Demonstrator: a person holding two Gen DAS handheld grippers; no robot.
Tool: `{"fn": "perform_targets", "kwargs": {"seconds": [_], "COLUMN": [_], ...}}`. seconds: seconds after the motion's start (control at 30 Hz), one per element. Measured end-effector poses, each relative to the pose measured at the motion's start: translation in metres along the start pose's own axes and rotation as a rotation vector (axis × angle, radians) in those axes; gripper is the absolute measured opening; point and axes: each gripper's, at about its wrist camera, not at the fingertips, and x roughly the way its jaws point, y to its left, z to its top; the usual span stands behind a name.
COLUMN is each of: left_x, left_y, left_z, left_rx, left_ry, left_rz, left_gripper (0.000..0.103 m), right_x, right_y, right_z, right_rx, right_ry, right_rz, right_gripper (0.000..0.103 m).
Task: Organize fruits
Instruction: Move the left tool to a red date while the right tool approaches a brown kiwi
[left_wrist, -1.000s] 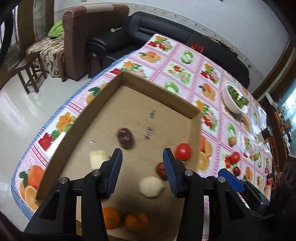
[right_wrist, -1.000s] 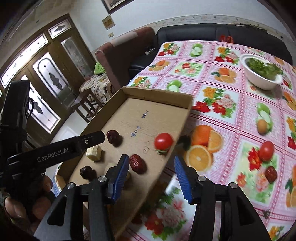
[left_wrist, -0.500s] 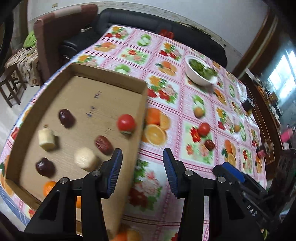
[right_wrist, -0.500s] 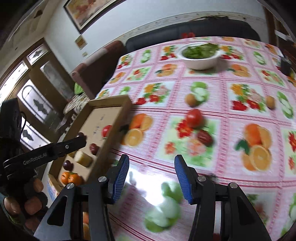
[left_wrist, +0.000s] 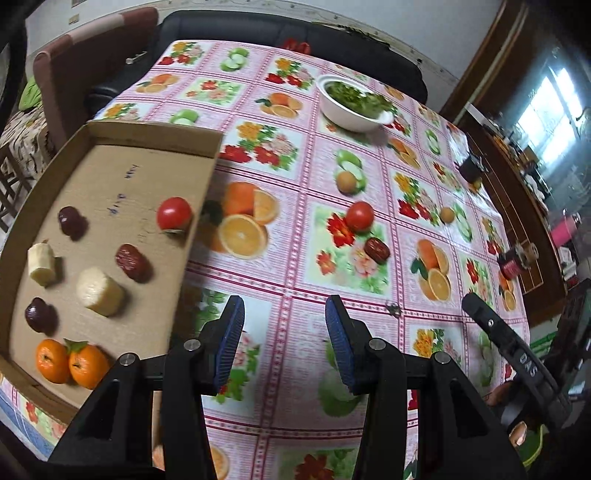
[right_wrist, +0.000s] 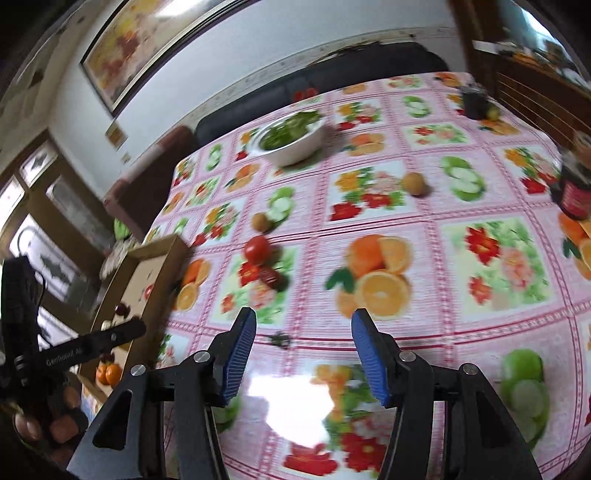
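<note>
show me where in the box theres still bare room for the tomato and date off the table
The far half of the box, between its far wall and the tomato inside, is bare cardboard apart from some writing. The near half is crowded: dates, banana pieces and oranges sit close together. Both grippers, left and right, are open and empty.

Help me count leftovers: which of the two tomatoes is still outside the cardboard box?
The tomato on the tablecloth, on a printed flower square just above a red date. The other tomato sits inside the cardboard box, against its right wall.
</note>
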Motion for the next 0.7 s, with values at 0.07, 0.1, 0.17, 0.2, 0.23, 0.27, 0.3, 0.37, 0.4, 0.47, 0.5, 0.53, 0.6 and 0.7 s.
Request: {"fn": "perform_targets", "kwargs": {"seconds": [0.07, 0.1, 0.17, 0.2, 0.23, 0.27, 0.3, 0.37, 0.4, 0.47, 0.5, 0.53, 0.6, 0.7], "left_x": [0.004, 0.006, 0.009, 0.009, 0.011, 0.013, 0.015, 0.017, 0.018, 0.021, 0.023, 0.026, 0.031, 0.041], "left_y": [-0.006, -0.009, -0.015, -0.016, -0.019, -0.02, -0.023, -0.026, -0.028, -0.034, -0.038, -0.043, -0.05, -0.062], "left_z": [-0.001, -0.002, -0.002, -0.003, -0.003, -0.003, -0.004, -0.004, -0.004, -0.004, -0.004, -0.003, 0.0, 0.008], "left_rx": [0.01, 0.016, 0.028, 0.031, 0.036, 0.039, 0.043, 0.049, 0.055, 0.068, 0.075, 0.082, 0.089, 0.093], "left_ry": [0.011, 0.018, 0.022, 0.023, 0.027, 0.029, 0.035, 0.038, 0.036, 0.029, 0.024, 0.019, 0.016, 0.01], "left_rz": [-0.003, -0.006, -0.006, -0.006, -0.007, -0.008, -0.011, -0.014, -0.016, -0.019, -0.022, -0.029, -0.041, -0.072], "left_gripper": [0.044, 0.044, 0.044, 0.044, 0.044, 0.044, 0.044, 0.044, 0.044, 0.044, 0.044, 0.044, 0.044, 0.043], "right_x": [-0.001, -0.001, -0.001, 0.0, 0.001, 0.003, 0.006, 0.01, 0.011, 0.014, 0.016, 0.018, 0.024, 0.034], "right_y": [-0.01, -0.015, -0.024, -0.026, -0.028, -0.03, -0.033, -0.039, -0.04, -0.04, -0.041, -0.042, -0.046, -0.055], "right_z": [0.0, 0.0, 0.0, 0.0, 0.001, 0.002, 0.002, 0.004, 0.005, 0.009, 0.014, 0.017, 0.029, 0.048], "right_rx": [0.018, 0.029, 0.051, 0.054, 0.055, 0.059, 0.072, 0.086, 0.078, 0.045, 0.027, 0.021, 0.007, 0.007], "right_ry": [-0.005, -0.005, -0.011, -0.011, -0.008, 0.001, 0.017, 0.033, 0.03, 0.014, 0.007, 0.002, -0.012, -0.031], "right_rz": [-0.02, -0.021, -0.026, -0.031, -0.042, -0.059, -0.067, -0.065, -0.077, -0.108, -0.123, -0.129, -0.145, -0.187], "right_gripper": [0.057, 0.057, 0.057, 0.057, 0.057, 0.057, 0.057, 0.064, 0.065, 0.065, 0.065, 0.065, 0.065, 0.065]}}
